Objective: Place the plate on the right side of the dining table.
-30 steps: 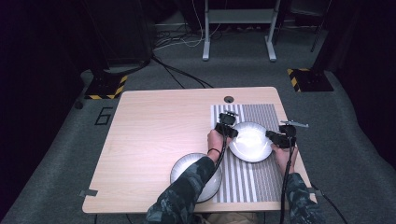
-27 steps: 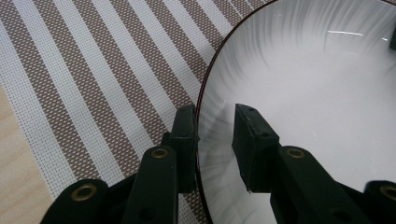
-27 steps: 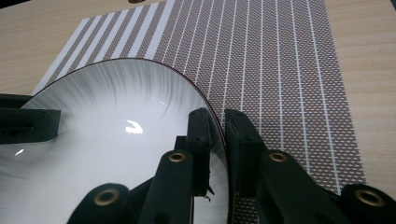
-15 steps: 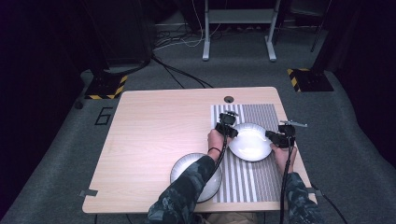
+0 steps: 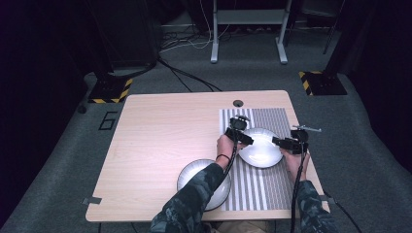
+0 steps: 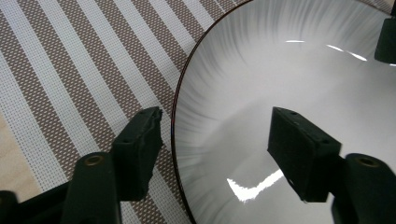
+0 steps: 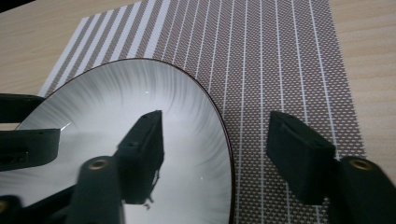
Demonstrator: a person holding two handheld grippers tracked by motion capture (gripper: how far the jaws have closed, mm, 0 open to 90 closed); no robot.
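A glossy white plate [image 5: 262, 151] with a dark rim lies on the striped placemat [image 5: 257, 190] at the table's right side. My left gripper [image 5: 241, 136] is at the plate's left edge and my right gripper [image 5: 285, 143] at its right edge. In the left gripper view the jaws have just been opening: the gripper [image 6: 215, 149] straddles the rim of the plate [image 6: 289, 70] without pressing it. In the right gripper view the gripper [image 7: 217, 154] has likewise been opening, one jaw over the plate [image 7: 116, 102], the other over the placemat [image 7: 280, 70].
A second pale bowl [image 5: 192, 175] sits near the table's front edge, partly under the left forearm. The wooden table [image 5: 165, 131] has a round cable hole [image 5: 237, 103] at the back. Cables and a stand's legs lie on the floor beyond.
Both grippers' jaws have parted from the plate's rim. The hands and the plate stay where they were.
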